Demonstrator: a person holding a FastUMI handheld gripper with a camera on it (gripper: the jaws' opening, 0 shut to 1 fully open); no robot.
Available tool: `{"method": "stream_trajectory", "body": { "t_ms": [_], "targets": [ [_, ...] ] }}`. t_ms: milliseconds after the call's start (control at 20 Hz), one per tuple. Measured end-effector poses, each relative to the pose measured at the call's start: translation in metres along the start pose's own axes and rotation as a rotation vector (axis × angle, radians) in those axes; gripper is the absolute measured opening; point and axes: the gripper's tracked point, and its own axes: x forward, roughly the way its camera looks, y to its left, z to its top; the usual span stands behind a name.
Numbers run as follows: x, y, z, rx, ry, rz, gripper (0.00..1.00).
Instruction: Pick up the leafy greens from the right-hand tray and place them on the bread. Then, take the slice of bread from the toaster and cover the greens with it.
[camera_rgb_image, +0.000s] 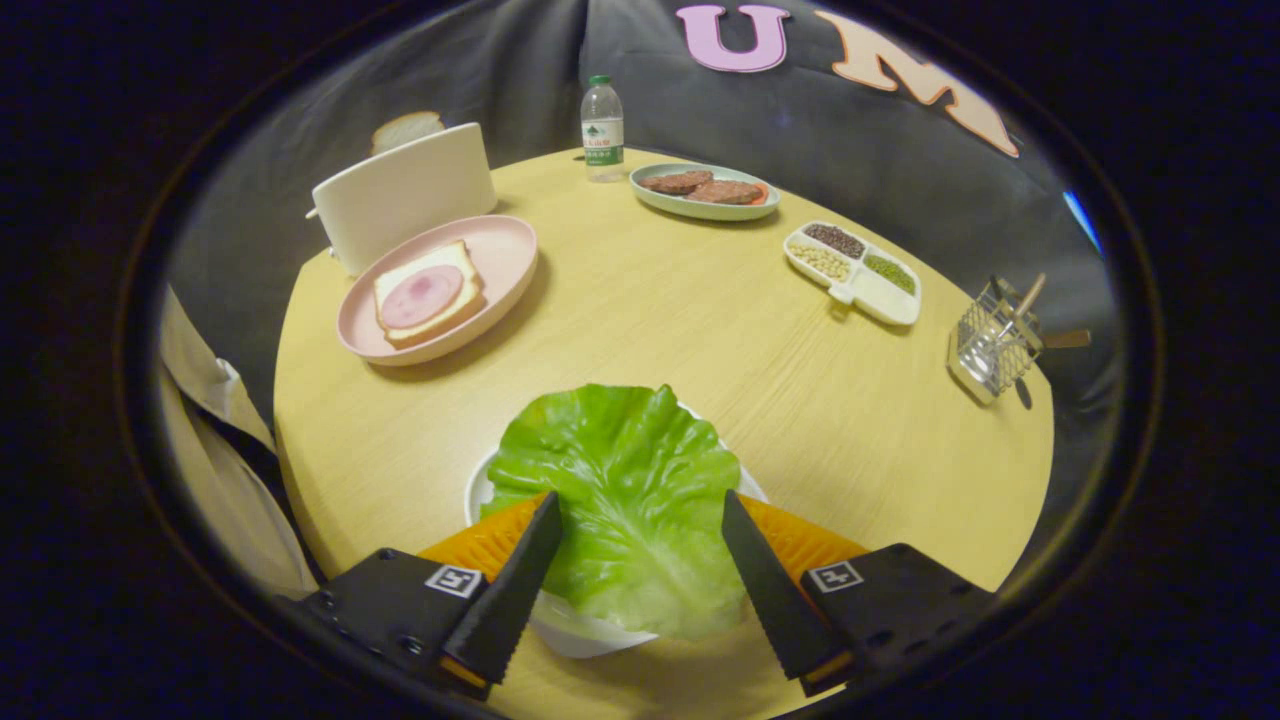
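A green lettuce leaf (625, 490) lies over a white tray (478, 492) near the round table's front edge, with orange ridged pieces (490, 540) under its sides. My gripper (640, 497) is open, low over the tray, and the leaf lies between its two fingers. Beyond the fingers to the left, a pink plate (500, 265) holds a bread slice (455, 262) topped with a round of ham (420, 296). Behind the plate stands a white toaster (405, 200) with a slice of bread (407, 128) sticking out of its top.
At the back of the yellow table (660, 320) stand a water bottle (602, 128) and a green plate of meat patties (703, 188). A white divided dish of beans (853, 272) and a wire basket with wooden utensils (995, 340) sit at right. A person's sleeve (215, 440) is beside the table's left edge.
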Motion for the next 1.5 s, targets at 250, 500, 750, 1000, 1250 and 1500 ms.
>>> {"method": "stream_trajectory", "body": {
  "t_ms": [250,500,750,1000,1250,1500],
  "targets": [
    [0.002,0.003,0.0,0.032,-0.011,-0.018,0.87],
    [0.002,0.009,0.001,0.034,-0.027,-0.038,0.41],
    [0.004,0.017,0.002,-0.004,-0.034,-0.038,0.07],
    [-0.013,0.02,0.017,0.009,-0.076,-0.034,0.07],
    [-0.032,0.023,0.04,0.002,-0.114,-0.07,0.07],
    [-0.046,0.04,0.071,-0.017,-0.161,-0.087,0.07]
  ]
}}
